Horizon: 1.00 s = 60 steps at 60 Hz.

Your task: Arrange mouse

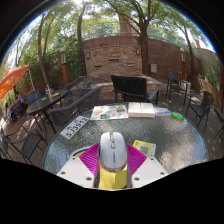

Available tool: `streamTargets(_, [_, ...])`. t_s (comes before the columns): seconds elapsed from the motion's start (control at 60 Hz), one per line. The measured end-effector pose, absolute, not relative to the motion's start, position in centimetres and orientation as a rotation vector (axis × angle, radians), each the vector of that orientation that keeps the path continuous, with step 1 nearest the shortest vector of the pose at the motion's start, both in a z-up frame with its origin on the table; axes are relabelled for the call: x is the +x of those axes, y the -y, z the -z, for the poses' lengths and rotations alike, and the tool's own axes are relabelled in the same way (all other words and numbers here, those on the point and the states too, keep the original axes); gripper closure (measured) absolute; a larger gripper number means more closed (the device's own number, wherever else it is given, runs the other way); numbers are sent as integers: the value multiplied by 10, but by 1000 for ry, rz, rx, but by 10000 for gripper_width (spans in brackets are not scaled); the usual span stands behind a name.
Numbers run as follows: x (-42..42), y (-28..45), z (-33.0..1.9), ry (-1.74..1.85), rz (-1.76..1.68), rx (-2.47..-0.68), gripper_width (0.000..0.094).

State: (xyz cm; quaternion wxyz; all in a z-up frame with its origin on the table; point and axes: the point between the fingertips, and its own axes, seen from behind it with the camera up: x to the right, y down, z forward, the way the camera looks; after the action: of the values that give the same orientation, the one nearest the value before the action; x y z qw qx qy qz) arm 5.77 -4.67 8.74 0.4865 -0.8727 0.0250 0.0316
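A grey and white computer mouse (113, 148) sits between my gripper's (113, 158) two fingers, its scroll wheel pointing away from me. The pink pads (91, 159) press on its left and right sides, so the gripper is shut on the mouse. A yellow surface (112, 178) shows just below the mouse, between the fingers. The mouse is over the near part of a round glass patio table (170, 140). I cannot tell whether it rests on the table or is held above it.
Beyond the mouse lie a magazine (109, 112), a book (141, 109), a patterned sheet (75, 126), a yellow card (146, 148) and a small green item (178, 116). Metal chairs (128, 88) ring the table. A brick wall (112, 55) and trees stand behind.
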Motion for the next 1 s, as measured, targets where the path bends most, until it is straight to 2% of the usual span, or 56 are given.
streamTargets(0.05, [47, 47, -56, -52, -51, -2180, 565])
streamTargets(0.117, [33, 47, -11, -45, -48, -2250, 509])
streamTargets(0.233, [25, 52, 10, -30, -46, -2298, 394])
streamTargets(0.267, [27, 54, 5, -15, -16, -2291, 309])
streamTargets(0.317, [25, 57, -10, 24, -3, -2274, 83])
streamTargets(0.383, [25, 65, -40, 49, 16, -2254, 111])
streamTargets(0.533, [18, 106, -110, 39, 26, -2233, 74])
streamTargets(0.683, [13, 155, -160, 29, 58, -2236, 74])
streamTargets(0.833, [11, 193, -181, 34, 81, -2235, 78])
streamTargets(1.0, [9, 225, -186, 39, 94, -2248, 81])
